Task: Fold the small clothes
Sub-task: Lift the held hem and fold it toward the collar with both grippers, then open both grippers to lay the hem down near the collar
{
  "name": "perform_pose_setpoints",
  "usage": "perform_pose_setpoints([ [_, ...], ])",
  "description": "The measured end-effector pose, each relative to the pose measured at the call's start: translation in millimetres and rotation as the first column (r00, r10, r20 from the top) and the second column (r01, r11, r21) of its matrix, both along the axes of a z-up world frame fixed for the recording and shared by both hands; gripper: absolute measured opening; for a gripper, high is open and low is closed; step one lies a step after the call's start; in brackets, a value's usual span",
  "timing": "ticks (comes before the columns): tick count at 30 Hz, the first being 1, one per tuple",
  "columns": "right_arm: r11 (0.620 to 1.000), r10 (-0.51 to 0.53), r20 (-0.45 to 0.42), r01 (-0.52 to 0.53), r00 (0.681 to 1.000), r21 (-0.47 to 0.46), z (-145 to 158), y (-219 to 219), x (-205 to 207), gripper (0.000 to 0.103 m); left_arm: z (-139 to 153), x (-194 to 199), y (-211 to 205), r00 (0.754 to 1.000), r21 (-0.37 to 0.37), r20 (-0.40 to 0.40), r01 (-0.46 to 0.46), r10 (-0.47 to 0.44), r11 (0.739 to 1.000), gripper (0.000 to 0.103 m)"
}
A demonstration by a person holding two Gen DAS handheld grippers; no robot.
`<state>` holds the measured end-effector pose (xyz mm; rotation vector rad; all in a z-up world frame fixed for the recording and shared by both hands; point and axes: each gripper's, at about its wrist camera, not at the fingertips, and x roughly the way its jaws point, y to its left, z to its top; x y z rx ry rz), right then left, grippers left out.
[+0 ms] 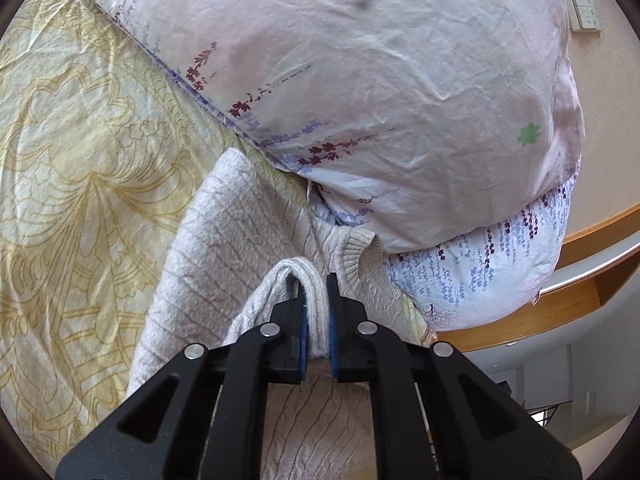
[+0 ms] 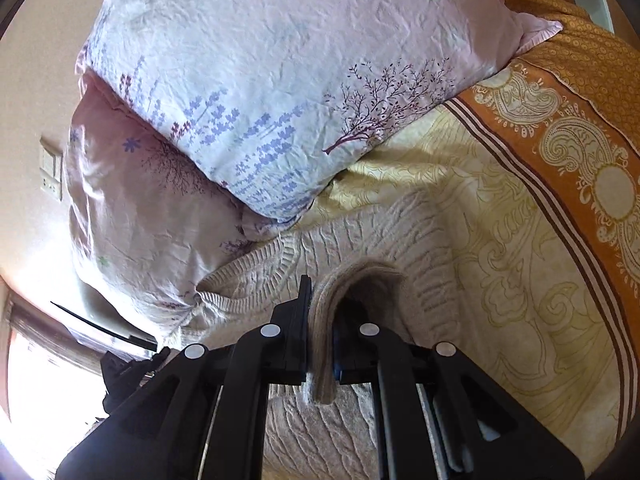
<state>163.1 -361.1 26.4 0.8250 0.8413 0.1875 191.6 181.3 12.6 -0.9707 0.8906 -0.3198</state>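
Note:
A cream cable-knit sweater (image 1: 224, 240) lies on the yellow patterned bedsheet (image 1: 80, 160), its far end near the pillows. My left gripper (image 1: 316, 292) is shut on a ribbed edge of the sweater, which loops up between the blue pads. In the right wrist view the same sweater (image 2: 360, 232) spreads below. My right gripper (image 2: 322, 300) is shut on another ribbed fold of it, which hangs down between the jaws and hides the right pad.
Two floral pillows (image 1: 360, 80) are stacked just beyond the sweater, also in the right wrist view (image 2: 260, 80). An orange patterned blanket (image 2: 580, 120) lies at the right. A wooden bed frame (image 1: 560, 304) and wall switches (image 1: 580, 4) are at the right.

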Motion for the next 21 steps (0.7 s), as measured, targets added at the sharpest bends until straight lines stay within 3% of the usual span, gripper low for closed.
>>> perform_pose_setpoints([
  [6, 0.993, -0.079, -0.132, 0.09, 0.988, 0.08, -31.0, -10.7, 23.9, 0.008, -17.4, 20.3, 5.3, 0.994, -0.006, -0.08, -0.079, 0.078, 0.997, 0.008],
  [11, 0.984, -0.106, -0.129, 0.123, 0.986, 0.132, -34.5, -14.2, 31.0, 0.008, -16.5, 27.9, 3.0, 0.993, -0.019, -0.07, -0.098, 0.097, 0.995, 0.008],
  [15, 0.967, -0.125, -0.192, 0.163, 0.973, 0.194, -45.0, -18.9, 39.8, 0.011, -20.7, 38.2, 4.0, 0.989, -0.025, -0.101, -0.109, 0.105, 0.994, 0.009],
  [17, 0.955, -0.134, -0.211, 0.183, 0.968, 0.233, -48.3, -21.4, 40.3, 0.025, -21.8, 40.0, 2.0, 0.987, -0.042, -0.112, -0.117, 0.111, 0.992, 0.016],
  [19, 0.953, -0.151, -0.188, 0.194, 0.97, 0.235, -44.0, -24.0, 36.9, 0.048, -17.2, 42.3, -1.9, 0.99, -0.038, -0.097, -0.107, 0.103, 0.994, 0.026],
  [21, 0.958, -0.145, -0.173, 0.182, 0.974, 0.221, -40.0, -24.4, 36.9, 0.05, -11.5, 44.6, -5.8, 0.993, -0.014, -0.081, -0.088, 0.087, 0.996, 0.037],
])
